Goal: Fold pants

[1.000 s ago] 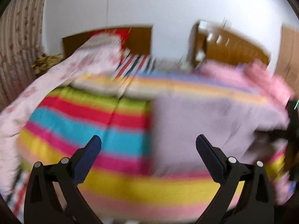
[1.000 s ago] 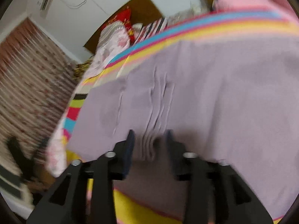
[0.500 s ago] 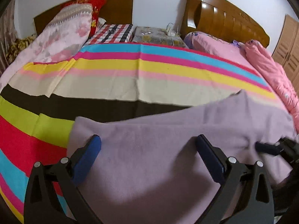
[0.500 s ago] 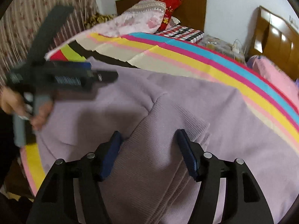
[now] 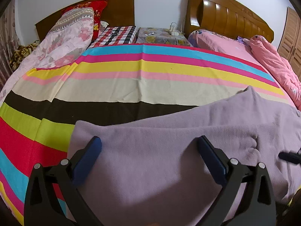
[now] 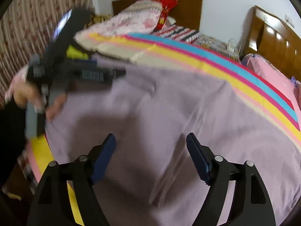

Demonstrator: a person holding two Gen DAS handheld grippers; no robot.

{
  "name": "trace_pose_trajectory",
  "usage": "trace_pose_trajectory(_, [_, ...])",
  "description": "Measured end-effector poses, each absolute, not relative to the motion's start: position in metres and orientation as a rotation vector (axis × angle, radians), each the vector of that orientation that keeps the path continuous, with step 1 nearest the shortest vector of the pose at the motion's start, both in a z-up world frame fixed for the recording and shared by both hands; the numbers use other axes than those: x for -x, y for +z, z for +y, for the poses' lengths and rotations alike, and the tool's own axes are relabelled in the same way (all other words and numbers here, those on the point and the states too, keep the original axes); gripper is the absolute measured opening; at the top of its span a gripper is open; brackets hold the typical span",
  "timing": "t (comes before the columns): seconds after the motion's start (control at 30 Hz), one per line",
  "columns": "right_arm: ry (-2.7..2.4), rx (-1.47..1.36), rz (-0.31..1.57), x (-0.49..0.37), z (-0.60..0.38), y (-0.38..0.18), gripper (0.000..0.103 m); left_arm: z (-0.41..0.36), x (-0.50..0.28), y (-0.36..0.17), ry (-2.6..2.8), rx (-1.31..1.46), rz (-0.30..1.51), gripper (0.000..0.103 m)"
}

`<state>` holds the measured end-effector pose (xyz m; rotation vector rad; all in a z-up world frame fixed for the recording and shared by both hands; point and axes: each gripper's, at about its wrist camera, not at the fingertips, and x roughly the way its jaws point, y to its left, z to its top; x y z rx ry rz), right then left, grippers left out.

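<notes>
Blurred hand (image 6: pixel 28 98), right view only

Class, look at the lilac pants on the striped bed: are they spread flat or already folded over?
Folded over. The pants lie in two layers: the upper layer's edge crosses the lower one, and a stacked fold edge shows in the right wrist view.

A home bedroom: 2 wooden headboards (image 5: pixel 225 17), pillows (image 5: pixel 75 30) and a striped bedspread (image 5: pixel 150 71).

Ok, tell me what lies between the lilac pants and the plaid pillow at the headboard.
Only the striped blanket: from the lilac pants its bands run bare up to the plaid pillow. The left wrist view shows it best.
</notes>
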<state>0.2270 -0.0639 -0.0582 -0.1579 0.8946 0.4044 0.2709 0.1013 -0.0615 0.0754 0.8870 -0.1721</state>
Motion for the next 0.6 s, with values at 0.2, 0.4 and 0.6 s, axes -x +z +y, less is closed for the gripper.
trace_pose_trajectory(0.2, [0.343,-0.106,0.844,-0.209,-0.126,-0.045,0.079,0.1,-0.27,-0.061,-0.169,-0.081,0.887,0.101])
trace_pose_trajectory(0.4, [0.073,-0.5,0.575,-0.116,-0.28,-0.014,0.086,0.076,-0.237,-0.031,-0.099,-0.182,0.727,0.101])
trace_pose_trajectory(0.6, [-0.224,-0.816,0.571,-0.027,-0.382,-0.057,0.086,0.024,-0.209,-0.021,-0.283,-0.147,0.692,0.101])
